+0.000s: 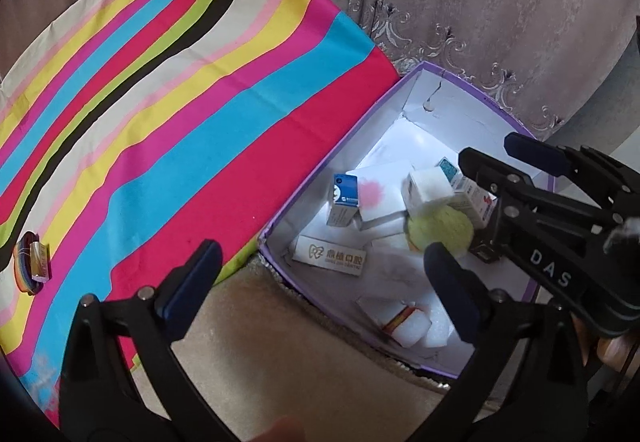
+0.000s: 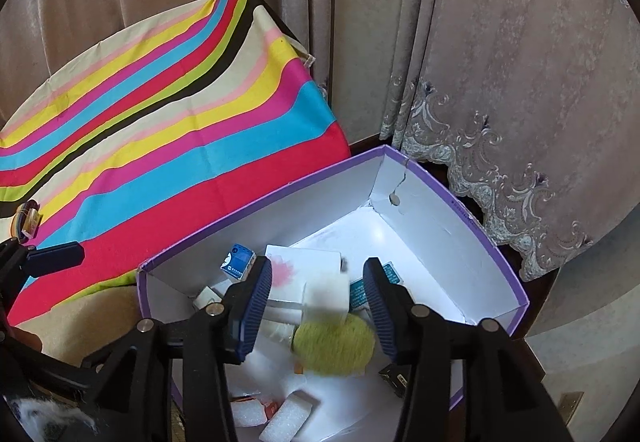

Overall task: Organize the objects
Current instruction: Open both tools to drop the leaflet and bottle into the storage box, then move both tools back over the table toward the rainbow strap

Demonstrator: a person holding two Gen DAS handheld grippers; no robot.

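Behind everything, pinkish-beige curtains (image 2: pixel 500 41) with an embroidered lace hem (image 2: pixel 480 169); below, a beige carpet (image 1: pixel 248 322); spread alongside, a striped multicoloured cloth (image 1: pixel 180 101).

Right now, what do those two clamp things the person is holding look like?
Both are black plastic frames with silver rivets. Each finger ends in a dark blue ribbed pad. The right gripper carries white letters "DAS" on its body; the left gripper looks the same build. No cables or sleeves show.
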